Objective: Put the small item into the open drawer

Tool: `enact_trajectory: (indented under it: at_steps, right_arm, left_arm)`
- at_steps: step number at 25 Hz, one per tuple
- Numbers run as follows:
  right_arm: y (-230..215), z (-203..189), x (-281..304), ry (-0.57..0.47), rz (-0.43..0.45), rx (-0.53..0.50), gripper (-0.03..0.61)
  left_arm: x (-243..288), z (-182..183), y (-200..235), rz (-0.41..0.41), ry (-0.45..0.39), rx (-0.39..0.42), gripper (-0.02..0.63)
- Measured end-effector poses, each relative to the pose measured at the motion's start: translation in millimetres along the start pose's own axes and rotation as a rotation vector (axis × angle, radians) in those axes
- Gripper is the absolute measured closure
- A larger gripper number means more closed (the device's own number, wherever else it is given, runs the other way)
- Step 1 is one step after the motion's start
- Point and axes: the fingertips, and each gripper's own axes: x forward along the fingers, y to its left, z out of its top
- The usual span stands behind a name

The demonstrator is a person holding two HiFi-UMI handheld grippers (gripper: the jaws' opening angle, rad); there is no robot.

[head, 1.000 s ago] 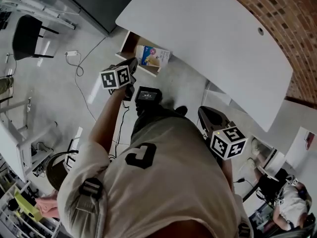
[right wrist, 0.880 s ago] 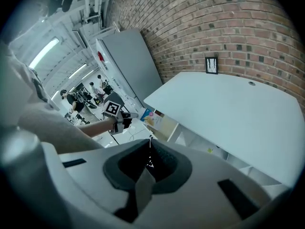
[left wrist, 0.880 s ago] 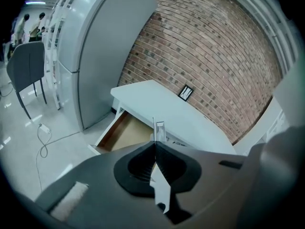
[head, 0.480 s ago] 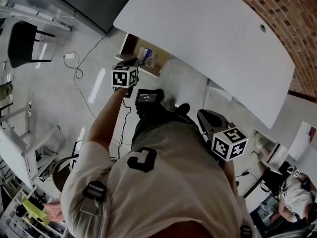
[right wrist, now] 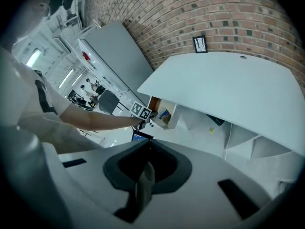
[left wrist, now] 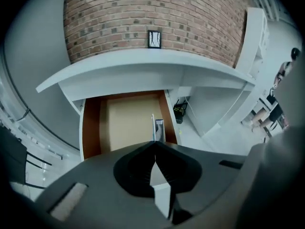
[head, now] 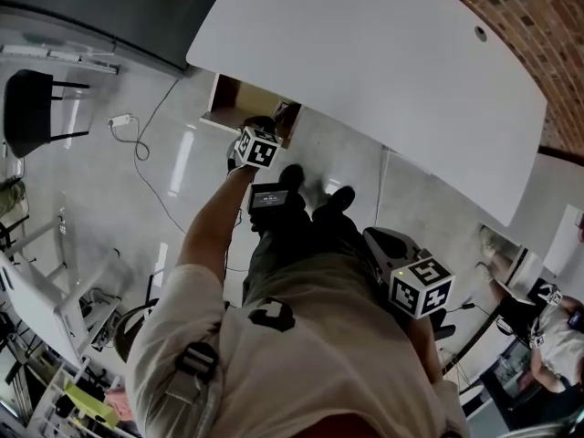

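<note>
Now the left gripper (head: 263, 128) has come down to the front of the open drawer (head: 235, 99), which juts from under the white desk (head: 383, 71) at about 11 o'clock of the person's feet in the head view. A second ago it hung clear of the drawer, out over the floor. Its jaws are pressed together with nothing between them. The small item (left wrist: 158, 127), a flat colourful packet, stands on edge against the drawer's right wall, at 12 o'clock of the jaw tips and just beyond them. Whether the tips touch it cannot be told. The right gripper (right wrist: 147, 144) has scarcely shifted. It sits low at the person's right side, at 4 o'clock in the head view, jaws likewise together and empty. From it the drawer and packet show at about 1 o'clock. Since the packet already lies inside the drawer, the placing itself looks done. The descent of an empty, closed gripper reads more like a move to nudge the packet flat or push the drawer than a fresh pick.
</note>
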Motion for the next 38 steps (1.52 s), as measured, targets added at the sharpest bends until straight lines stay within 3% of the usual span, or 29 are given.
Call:
enact_trajectory:
  at_steps: [7, 16, 20, 22, 27, 32, 36, 38]
  right_arm:
    - [-12, -17, 2, 0.029, -0.015, 0.050, 0.574]
    - [-15, -14, 12, 0.046, 0.005, 0.008, 0.575]
    - [-11, -12, 13, 0.051, 0.009, -0.010, 0.574]
    - [-11, -7, 13, 0.046, 0.006, -0.028, 0.575]
    - [-11, 1, 11, 0.018, -0.010, -0.063, 0.574]
    - [-1, 10, 13, -0.021, -0.004, -0.108, 0.575]
    - [7, 14, 15, -0.045, -0.005, -0.130, 0.575]
    - [11, 18, 15, -0.058, -0.008, -0.153, 0.575]
  left_arm:
    - [18, -9, -8, 0.030, -0.015, 0.043, 0.607]
    - [17, -48, -33, -0.100, 0.091, 0.037, 0.597]
    - [10, -56, -37, -0.136, 0.116, 0.000, 0.467]
    - [7, -59, -33, -0.126, 0.114, -0.035, 0.462]
    - [-19, -43, -9, -0.076, 0.014, -0.143, 0.460]
    - [-73, -31, 19, -0.049, -0.063, -0.200, 0.460]
    - [-113, -8, 11, -0.125, -0.135, -0.162, 0.492]
    - [-132, 5, 6, -0.130, -0.166, -0.133, 0.549]
